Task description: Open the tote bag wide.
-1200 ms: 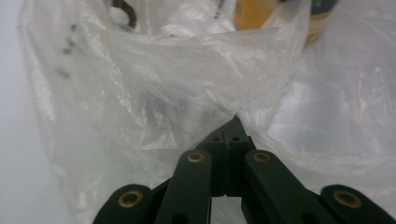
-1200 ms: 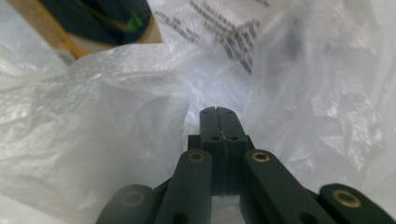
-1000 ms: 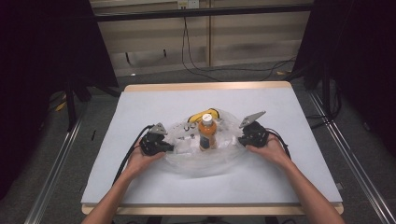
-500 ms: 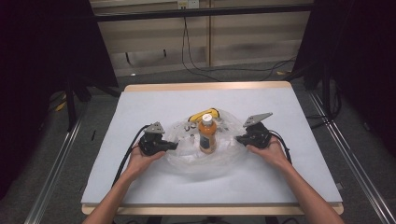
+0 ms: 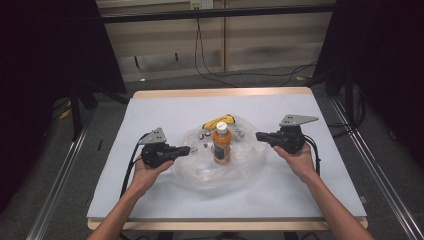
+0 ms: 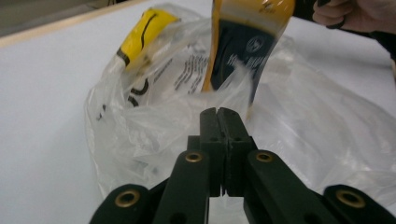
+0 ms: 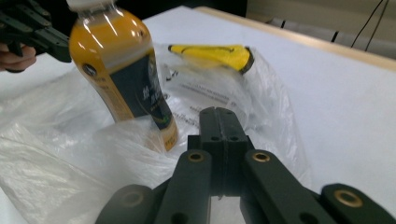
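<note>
Mid-frame on the bench, the orange juice bottle with a white cap (image 5: 221, 145) stands upright in our crinkly clear plastic bag (image 5: 220, 167). Left gripper (image 5: 186, 149) and right gripper (image 5: 260, 135) flank it, jaws pressed together; whether they pinch film, we can't tell. We'd pull evenly so nothing tips. White bench top (image 5: 165, 107), dark curtained room.

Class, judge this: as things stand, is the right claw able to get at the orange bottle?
Probably yes: the bottle stands upright and exposed above the bag, facing the right claw, though its jaws are shut.
</note>
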Motion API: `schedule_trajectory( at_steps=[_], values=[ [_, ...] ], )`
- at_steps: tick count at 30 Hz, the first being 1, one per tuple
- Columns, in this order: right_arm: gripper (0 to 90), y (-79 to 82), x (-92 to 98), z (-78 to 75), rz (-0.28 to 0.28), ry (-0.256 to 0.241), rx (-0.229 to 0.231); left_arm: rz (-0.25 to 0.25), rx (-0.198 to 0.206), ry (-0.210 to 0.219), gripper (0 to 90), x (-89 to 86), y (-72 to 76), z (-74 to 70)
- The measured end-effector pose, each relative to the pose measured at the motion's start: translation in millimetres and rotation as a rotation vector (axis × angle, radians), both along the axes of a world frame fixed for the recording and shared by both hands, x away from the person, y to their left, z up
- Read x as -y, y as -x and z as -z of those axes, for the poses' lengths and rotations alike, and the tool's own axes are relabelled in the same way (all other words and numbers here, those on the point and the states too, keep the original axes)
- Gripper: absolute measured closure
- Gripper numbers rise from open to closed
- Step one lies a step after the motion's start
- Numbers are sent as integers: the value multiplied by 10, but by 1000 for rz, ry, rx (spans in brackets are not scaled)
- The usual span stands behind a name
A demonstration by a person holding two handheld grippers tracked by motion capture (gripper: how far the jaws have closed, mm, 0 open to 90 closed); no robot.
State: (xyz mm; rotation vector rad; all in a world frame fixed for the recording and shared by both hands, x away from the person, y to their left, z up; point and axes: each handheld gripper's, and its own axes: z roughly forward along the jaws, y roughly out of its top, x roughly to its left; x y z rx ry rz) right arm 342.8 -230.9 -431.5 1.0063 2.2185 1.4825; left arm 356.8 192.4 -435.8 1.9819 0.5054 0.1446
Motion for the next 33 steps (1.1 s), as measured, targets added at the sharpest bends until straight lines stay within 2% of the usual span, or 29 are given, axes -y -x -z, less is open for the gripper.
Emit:
schedule_trajectory(
  at_steps=[2, 3, 6, 7, 9, 11, 12, 13, 14, 15, 18, 19, 23, 27, 28, 30, 33],
  values=[
    [900, 28, 7, -18, 7, -8, 11, -2, 10, 12, 846, -23, 34, -35],
    [783, 82, 20, -46, 17, -24, 24, -18, 20, 38, 801, -66, 72, -65],
    [655, 182, 42, -70, 21, -45, 46, -54, 58, 57, 719, -136, 125, -94],
    [577, 225, 46, -78, 24, -46, 53, -72, 67, 52, 687, -157, 146, -102],
    [455, 309, 61, -94, 36, -47, 78, -119, 95, 59, 537, -195, 178, -103],
    [312, 383, 76, -106, 47, -55, 98, -153, 95, 73, 427, -227, 206, -93],
    [261, 418, 88, -110, 64, -56, 107, -176, 98, 58, 363, -235, 230, -92],
    [237, 448, 101, -113, 77, -60, 113, -182, 104, 62, 326, -248, 245, -88],
    [175, 485, 113, -116, 99, -54, 120, -184, 111, 63, 295, -267, 260, -85],
    [132, 518, 123, -117, 125, -48, 133, -180, 106, 80, 256, -274, 273, -79],
    [78, 620, 176, -123, 158, -46, 156, -186, 118, 64, 172, -304, 351, -96],
    [64, 650, 195, -123, 166, -49, 166, -176, 130, 77, 151, -319, 371, -93],
    [41, 761, 250, -112, 182, -58, 175, -206, 152, 103, 104, -385, 484, -81],
    [28, 846, 295, -76, 199, -60, 171, -222, 131, 98, 55, -449, 559, -57],
    [31, 871, 307, -68, 201, -67, 167, -219, 119, 109, 49, -467, 579, -47],
    [32, 927, 337, -55, 208, -61, 166, -246, 133, 99, 39, -500, 639, -37],
    [33, 1005, 382, -24, 224, -74, 154, -227, 136, 98, 27, -537, 691, -27]
  ],
)
